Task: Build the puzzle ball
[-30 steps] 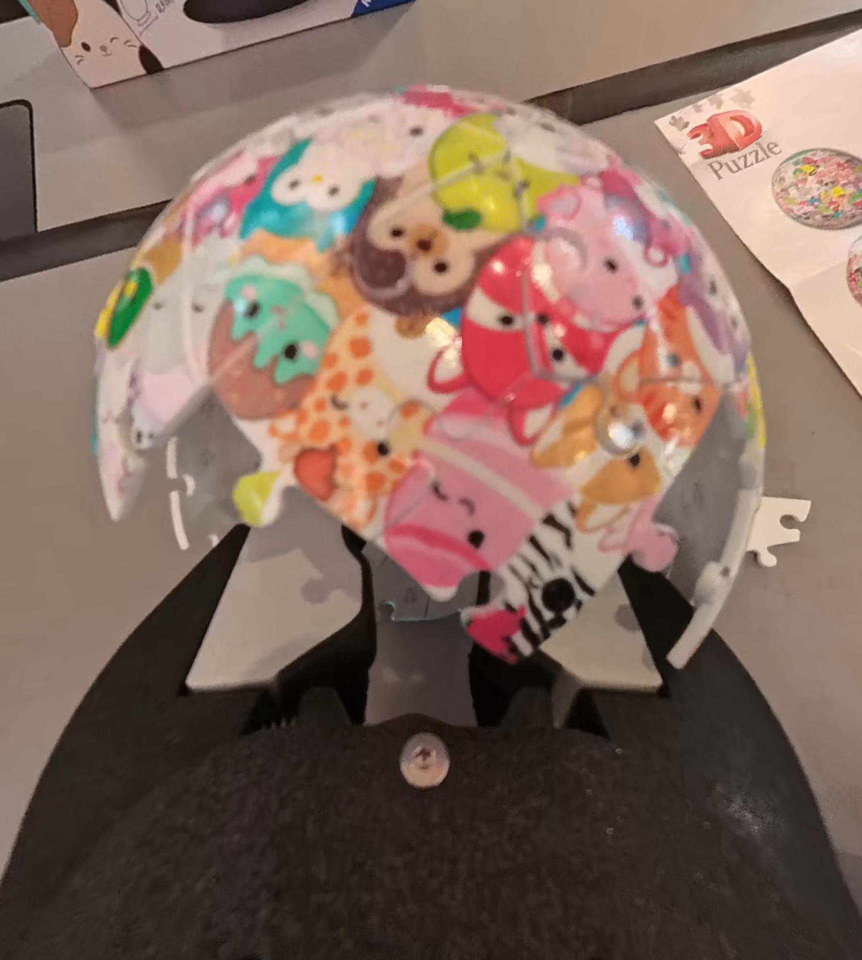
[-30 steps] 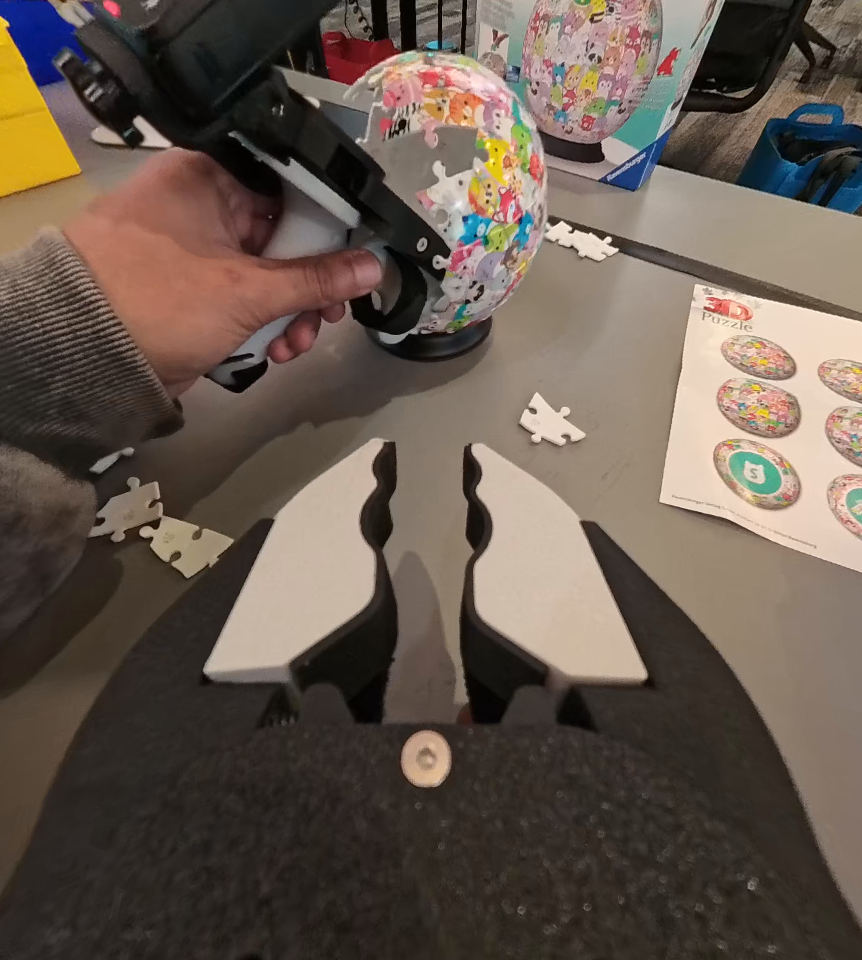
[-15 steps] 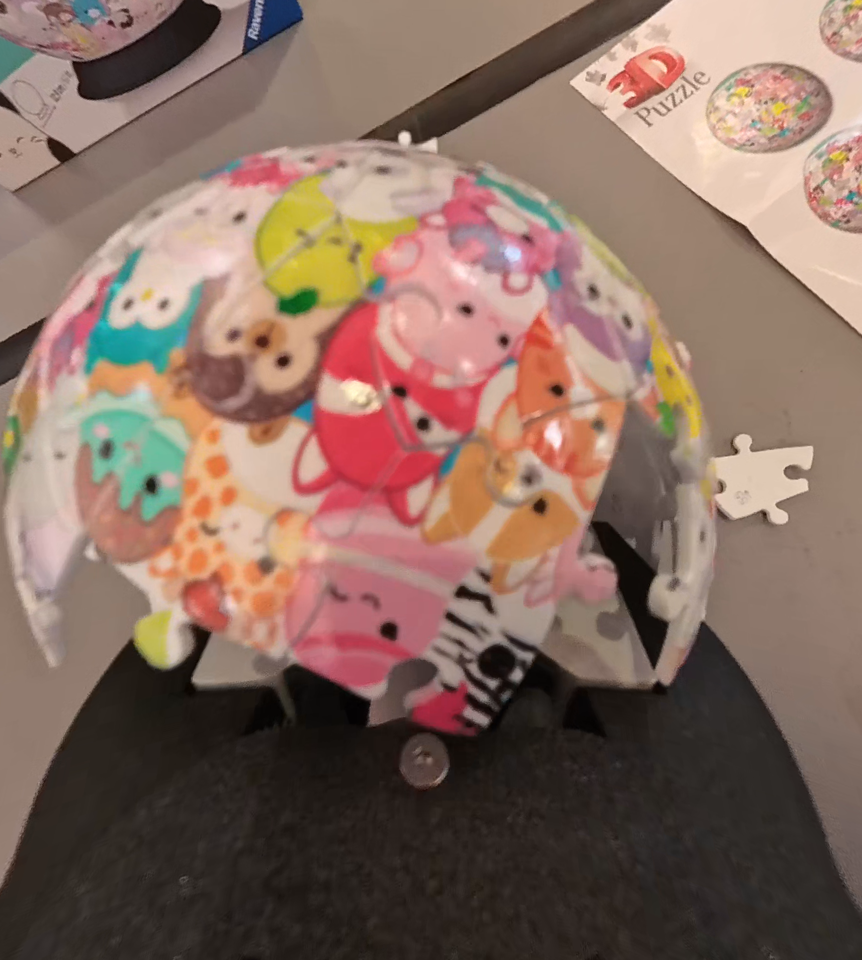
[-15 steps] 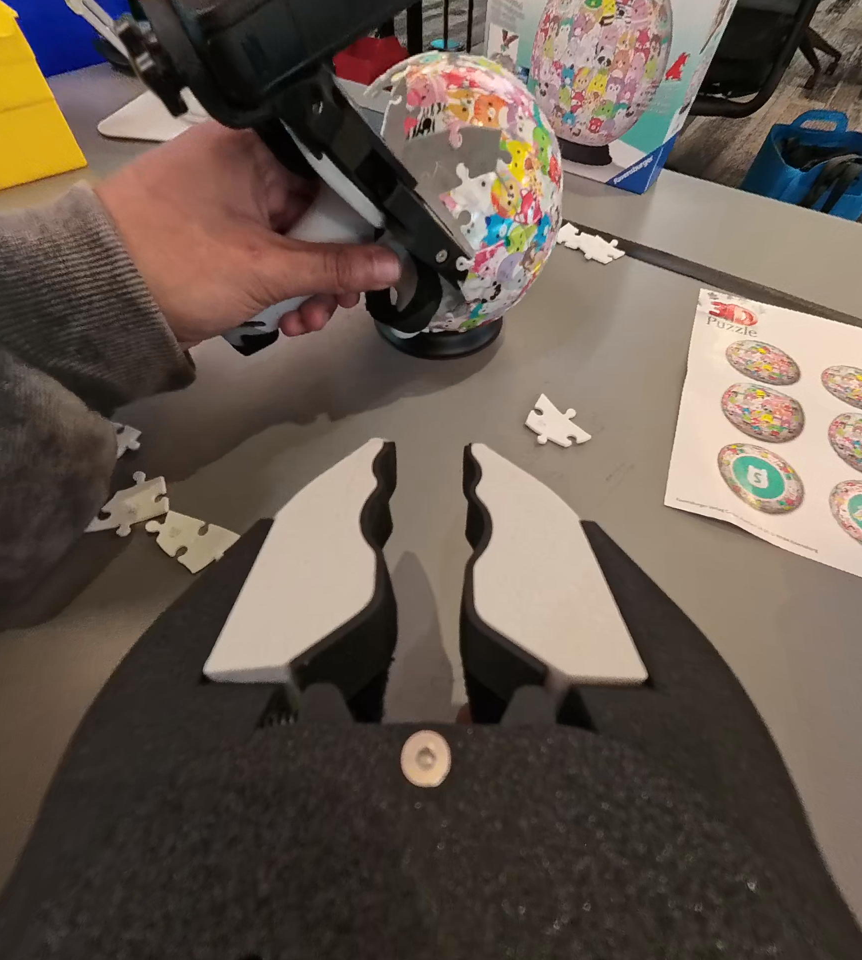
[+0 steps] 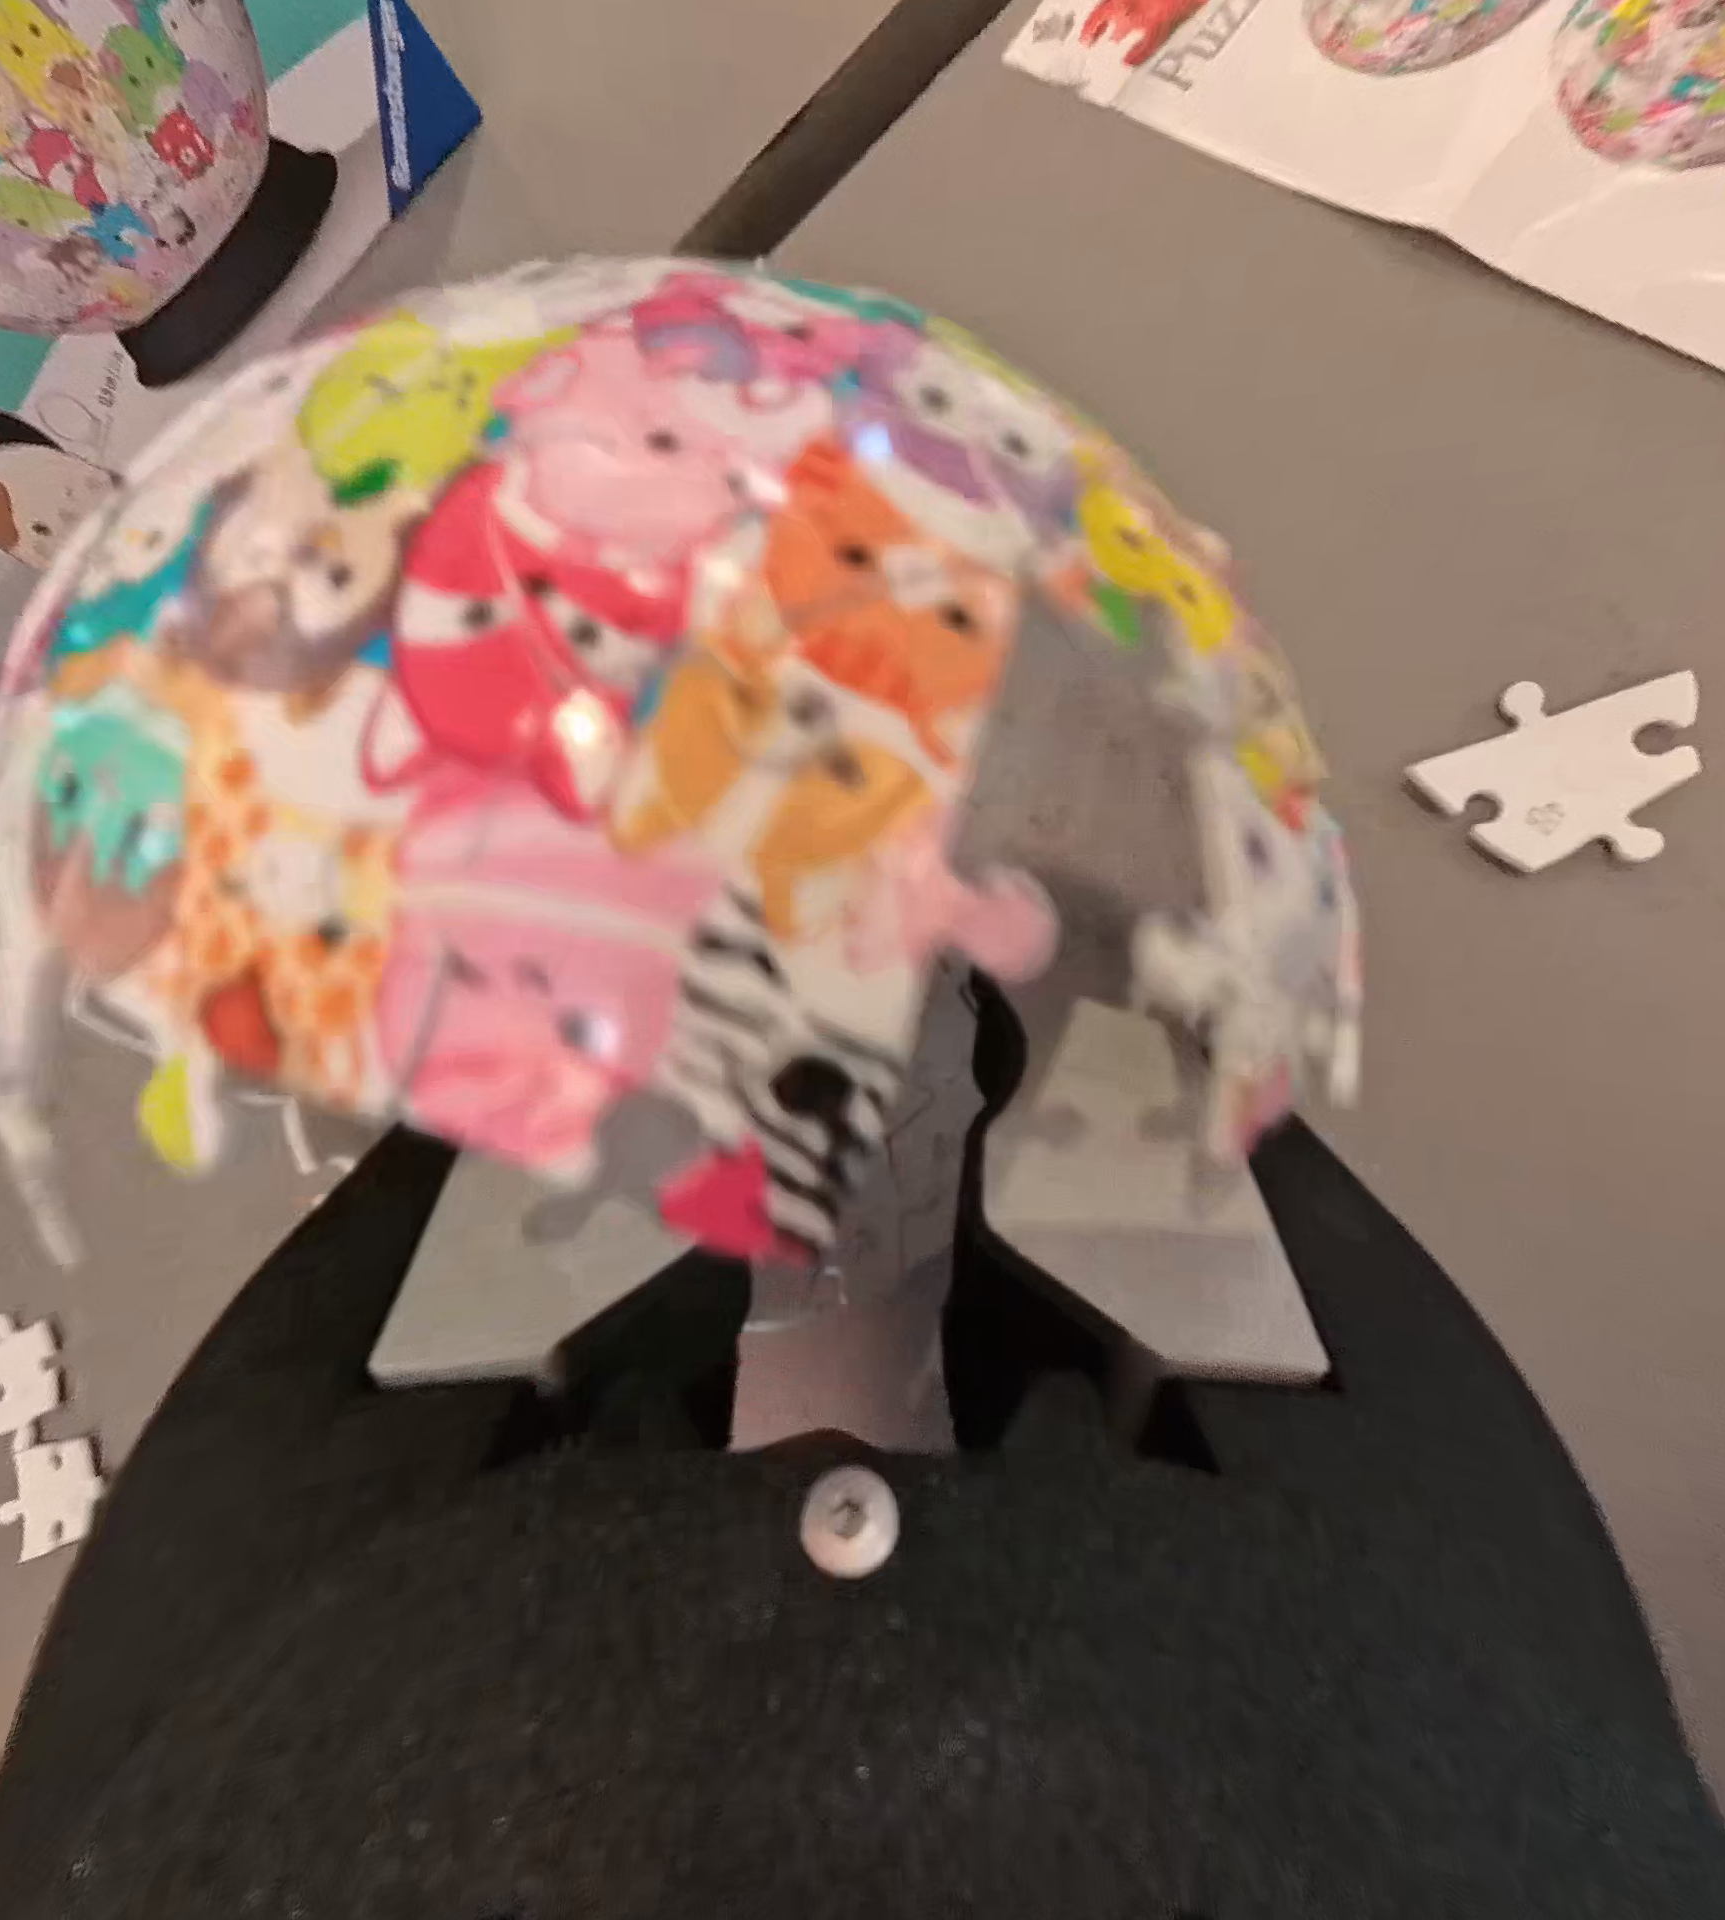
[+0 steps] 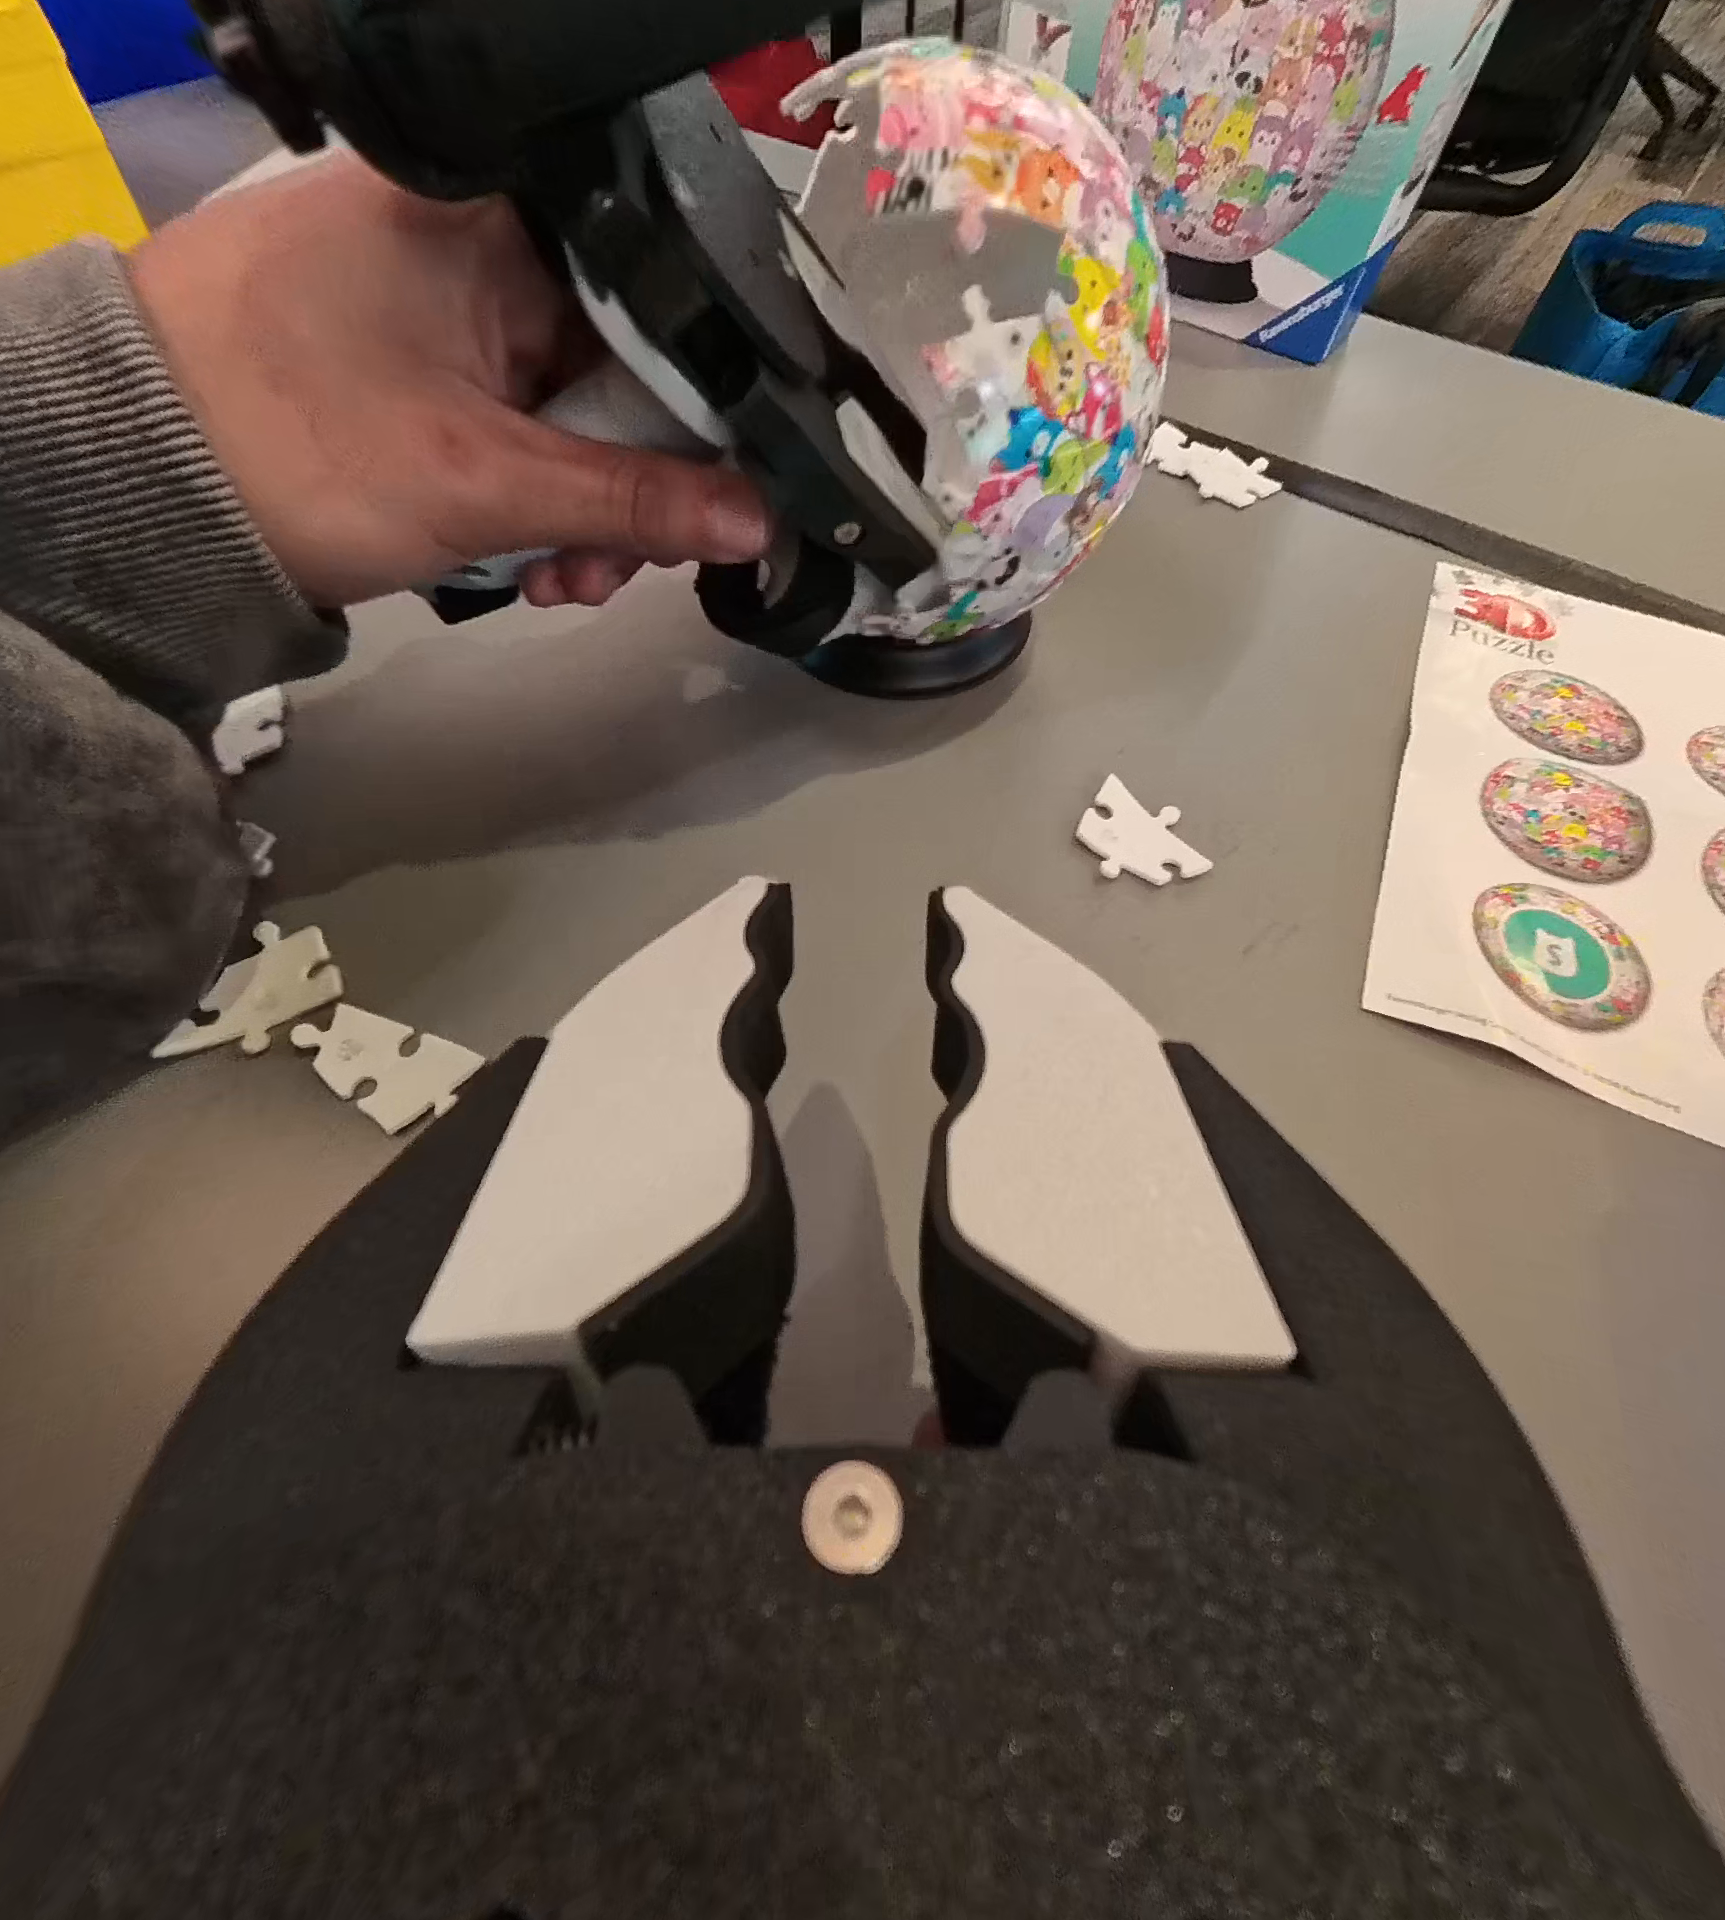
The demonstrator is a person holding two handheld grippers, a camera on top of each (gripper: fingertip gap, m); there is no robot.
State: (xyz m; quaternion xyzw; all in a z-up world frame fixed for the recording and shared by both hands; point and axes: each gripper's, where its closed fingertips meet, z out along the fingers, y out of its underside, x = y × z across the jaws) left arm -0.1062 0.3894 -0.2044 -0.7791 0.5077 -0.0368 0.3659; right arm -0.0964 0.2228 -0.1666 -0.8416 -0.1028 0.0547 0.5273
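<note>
The puzzle ball point(image 5: 577, 675) is a partly built, colourful shell with gaps. In the right wrist view the ball point(image 6: 1066, 312) leans on a black stand point(image 6: 941, 665), its grey inside facing left. My left gripper point(image 5: 842, 1195) is at the shell's lower rim, with a zebra-striped piece between its jaws and its tips hidden behind the shell. A hand holds the left gripper point(image 6: 879, 499) against the rim. My right gripper point(image 6: 858, 904) is low over the table in front of the ball, empty, its jaws a little apart.
One loose white piece point(image 6: 1138, 831) lies right of the ball and also shows in the left wrist view point(image 5: 1564, 769). More pieces lie front left point(image 6: 318, 1018) and behind the ball point(image 6: 1211, 473). An instruction sheet point(image 6: 1616, 852) lies right. The puzzle box point(image 6: 1253, 135) stands behind.
The left gripper has swung with the ball, and the shell has turned and tilted on its stand, showing more of its grey inside. The right gripper's jaws have not changed.
</note>
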